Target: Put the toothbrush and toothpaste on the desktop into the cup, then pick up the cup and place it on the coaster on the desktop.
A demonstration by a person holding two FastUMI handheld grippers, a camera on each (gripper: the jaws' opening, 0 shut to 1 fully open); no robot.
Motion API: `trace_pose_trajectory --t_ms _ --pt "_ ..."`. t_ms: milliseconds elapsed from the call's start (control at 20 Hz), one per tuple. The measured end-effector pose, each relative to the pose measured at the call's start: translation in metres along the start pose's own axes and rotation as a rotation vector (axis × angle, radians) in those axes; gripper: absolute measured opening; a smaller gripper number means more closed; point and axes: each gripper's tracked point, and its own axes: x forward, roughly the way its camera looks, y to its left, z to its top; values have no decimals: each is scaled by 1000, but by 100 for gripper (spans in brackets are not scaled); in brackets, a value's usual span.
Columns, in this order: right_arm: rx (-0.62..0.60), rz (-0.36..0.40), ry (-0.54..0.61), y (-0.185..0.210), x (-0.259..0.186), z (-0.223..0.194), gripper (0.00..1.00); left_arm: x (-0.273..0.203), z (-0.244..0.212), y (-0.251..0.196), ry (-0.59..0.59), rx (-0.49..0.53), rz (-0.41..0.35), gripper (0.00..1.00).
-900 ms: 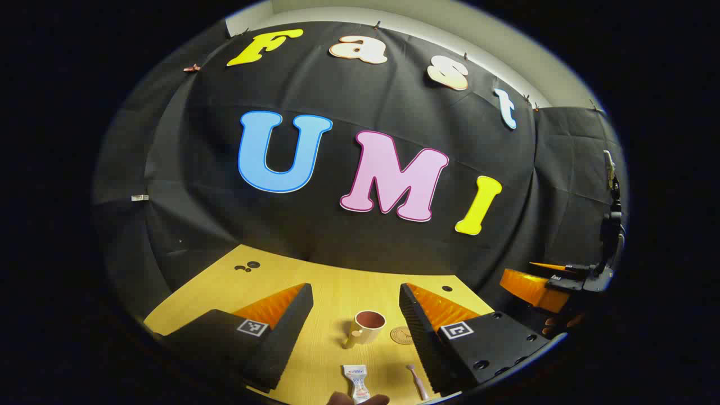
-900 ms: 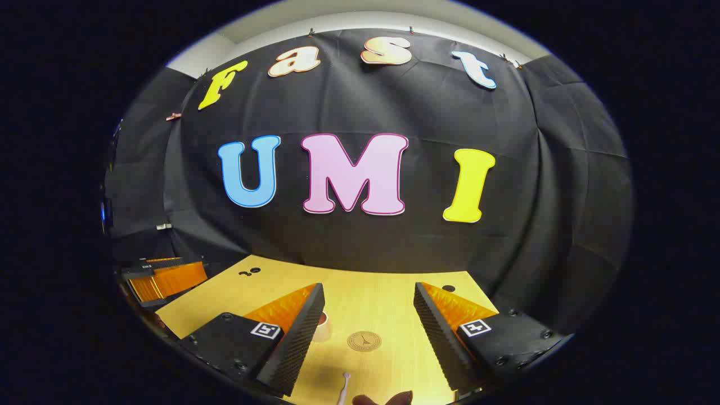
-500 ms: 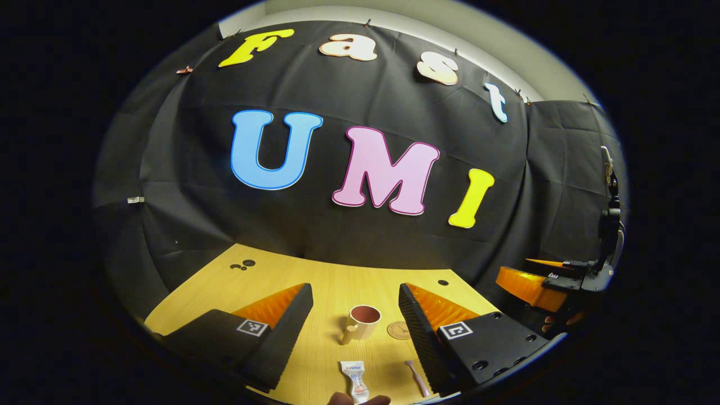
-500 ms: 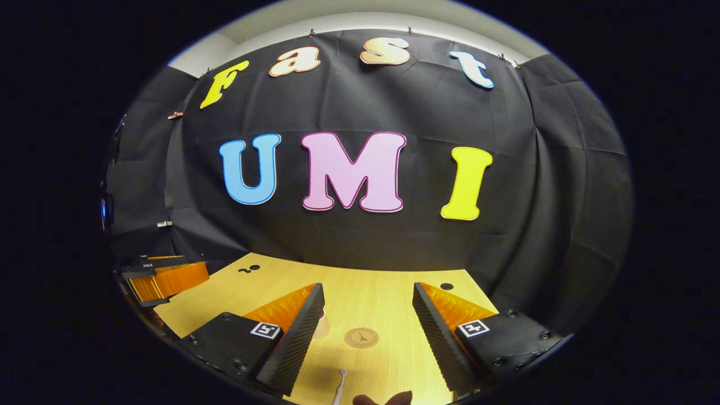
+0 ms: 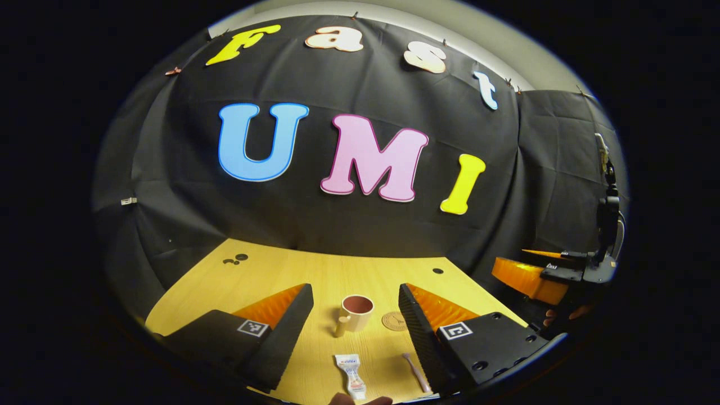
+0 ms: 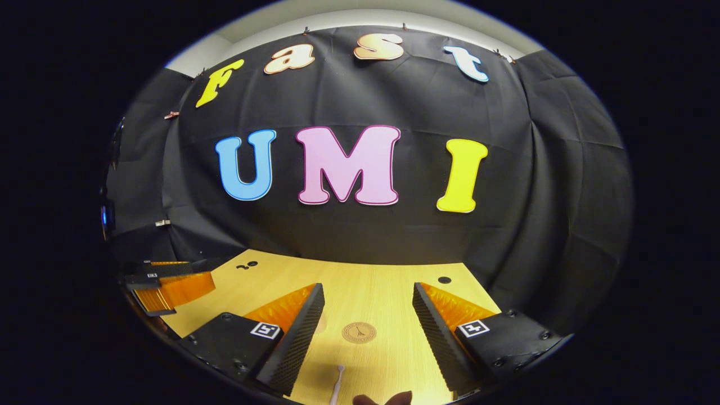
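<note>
In the left gripper view a beige cup (image 5: 355, 312) with a reddish inside stands upright on the wooden desktop (image 5: 270, 275), handle toward me. A round brown coaster (image 5: 394, 321) lies just right of it. Nearer me lie a small white toothpaste tube (image 5: 350, 368) and a pink toothbrush (image 5: 416, 373). My left gripper (image 5: 355, 298) hovers open above them, holding nothing. In the right gripper view the coaster (image 6: 359, 332) sits between my open right gripper's (image 6: 368, 295) fingers, and the toothbrush (image 6: 336, 389) lies near the bottom edge. A sliver of the cup (image 6: 320, 324) peeks past the left finger.
Small dark holes mark the desktop at the far left (image 5: 235, 259) and far right (image 5: 437, 270). The other gripper (image 5: 540, 275) shows off the table's right edge, with a hand under it. A fingertip (image 6: 388, 399) shows at the bottom of the right gripper view.
Both views have tilted down and drawn back a little, so the cup, coaster, toothpaste and toothbrush sit slightly higher in view. Both grippers stay open. Nothing on the desktop has moved.
</note>
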Motion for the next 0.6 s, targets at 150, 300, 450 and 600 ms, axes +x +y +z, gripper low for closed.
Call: trace_pose_trajectory --t_ms 150,300,450,600 --pt "-1 -6 18 -4 -1 -8 97 8 -38 -1 109 -13 0 94" --pt "-9 -17 52 -11 -3 -20 98 17 -86 2 233 9 16 93" --pt "-19 -31 89 -19 -7 -33 98 26 -136 0 372 31 17 88" --pt "-31 -46 134 -31 -9 -50 98 32 -184 -8 533 10 6 84"
